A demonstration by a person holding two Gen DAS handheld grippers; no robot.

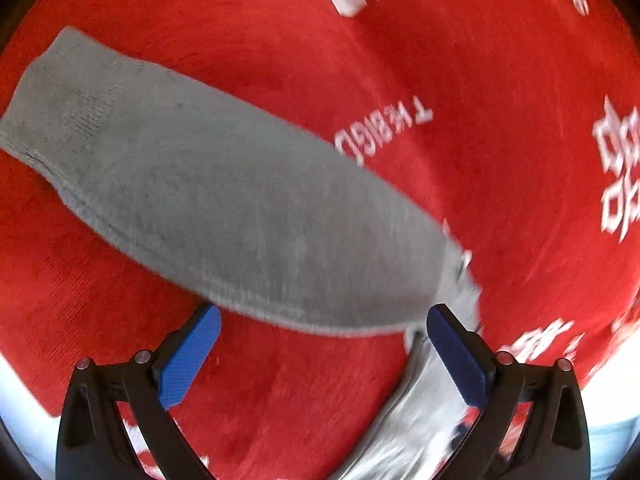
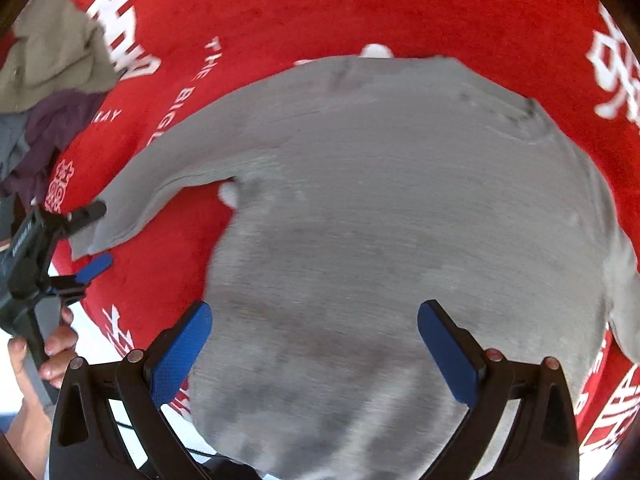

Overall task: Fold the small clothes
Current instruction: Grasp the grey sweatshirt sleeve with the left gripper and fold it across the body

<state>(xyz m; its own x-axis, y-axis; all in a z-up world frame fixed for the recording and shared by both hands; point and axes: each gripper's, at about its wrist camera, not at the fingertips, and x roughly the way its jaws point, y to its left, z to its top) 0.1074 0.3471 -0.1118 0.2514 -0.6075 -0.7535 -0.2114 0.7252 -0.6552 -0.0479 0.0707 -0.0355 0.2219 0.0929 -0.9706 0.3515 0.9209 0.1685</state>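
Two spread grippers over a grey long-sleeved top, sleeve fold not yet made

At far left in the right wrist view a heap of other clothes [image 2: 48, 92] waits on the red printed cloth [image 2: 360, 8]; just beside it the left gripper [image 2: 94, 236], held in a hand [image 2: 44, 356], has its blue fingers apart around the cuff of the sleeve [image 1: 168, 172], nothing pinched as yet. Rightward, the grey top [image 2: 400, 208] lies flat, the sleeve stretched out sideways from it. The right gripper [image 2: 316, 344] hovers wide open above the hem area, holding nothing. By my judgement this is the sleeve stage: next the left fingers must close on the cuff and carry it across the body
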